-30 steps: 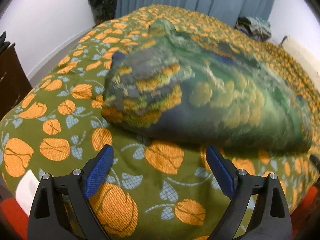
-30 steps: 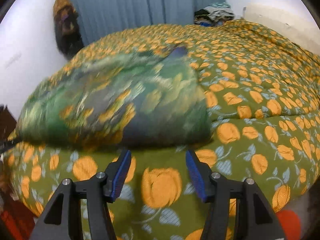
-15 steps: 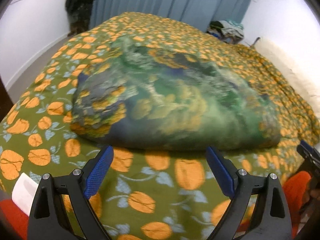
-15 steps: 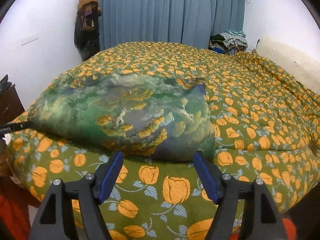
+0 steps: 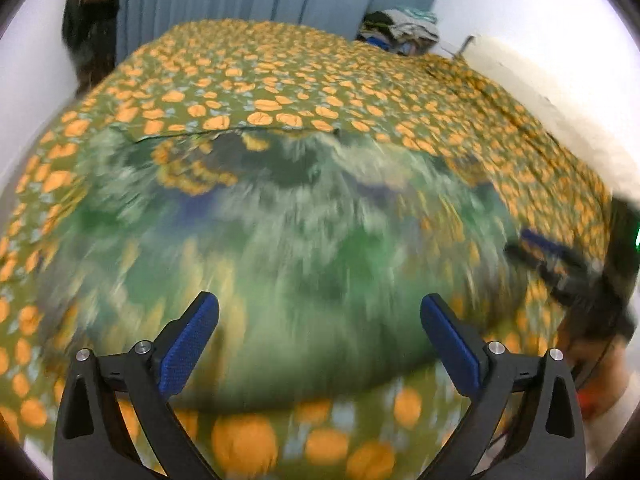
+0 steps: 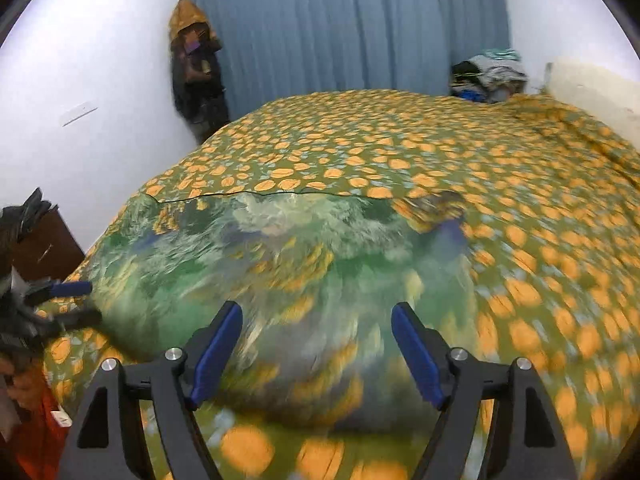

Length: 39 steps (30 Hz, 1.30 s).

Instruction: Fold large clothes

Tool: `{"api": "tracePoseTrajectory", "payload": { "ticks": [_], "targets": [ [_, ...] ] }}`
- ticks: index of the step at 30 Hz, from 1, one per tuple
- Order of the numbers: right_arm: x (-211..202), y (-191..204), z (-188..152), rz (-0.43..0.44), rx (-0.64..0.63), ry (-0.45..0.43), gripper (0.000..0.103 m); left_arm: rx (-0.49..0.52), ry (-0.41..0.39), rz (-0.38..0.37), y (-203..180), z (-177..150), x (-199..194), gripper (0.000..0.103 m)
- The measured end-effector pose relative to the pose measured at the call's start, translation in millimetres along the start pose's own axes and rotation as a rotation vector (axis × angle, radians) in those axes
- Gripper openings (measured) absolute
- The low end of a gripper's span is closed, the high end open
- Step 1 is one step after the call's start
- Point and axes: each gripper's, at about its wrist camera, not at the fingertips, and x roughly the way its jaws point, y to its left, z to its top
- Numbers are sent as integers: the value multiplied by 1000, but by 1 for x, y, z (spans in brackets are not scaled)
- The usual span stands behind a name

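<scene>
left gripper (image 5: 319, 336) fingers opening, empty | right gripper (image 6: 317, 344) fingers opening, empty | folded garment (image 5: 304, 248) unlabelled

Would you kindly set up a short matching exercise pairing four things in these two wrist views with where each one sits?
Things
1. green patterned garment
2. blue curtain
3. pile of clothes
4. hanging jacket

Places
A. in the far left corner, against the white wall
B. at the far right end of the bed
C. along the back wall behind the bed
D. lying on the bedspread just ahead of both grippers

Pairs: 1-D, 2-C, 3-B, 4-A
</scene>
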Motion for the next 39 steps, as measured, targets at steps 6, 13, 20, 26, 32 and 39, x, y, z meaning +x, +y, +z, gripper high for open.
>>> {"api": "tracePoseTrajectory", "payload": {
  "ticks": [6, 13, 20, 26, 32, 39],
  "targets": [
    [22, -37, -42, 20, 130, 37, 79, 21, 98, 141, 12, 48, 93, 101],
    [29, -27, -45, 9, 14, 40, 80, -50, 124, 203, 24, 106, 141, 102],
    [28, -35, -41, 41, 61, 45, 80, 72, 159, 185, 10, 80, 128, 102],
    [31, -38, -39, 44, 85, 43, 80, 210, 117, 159, -12, 23, 78, 102],
    [30, -40, -42, 31, 111, 41, 80, 239, 76, 160, -21, -30, 46, 102],
    [17, -39, -46, -17, 148, 74, 80, 392, 85, 190, -48, -80, 25, 102]
  ]
}}
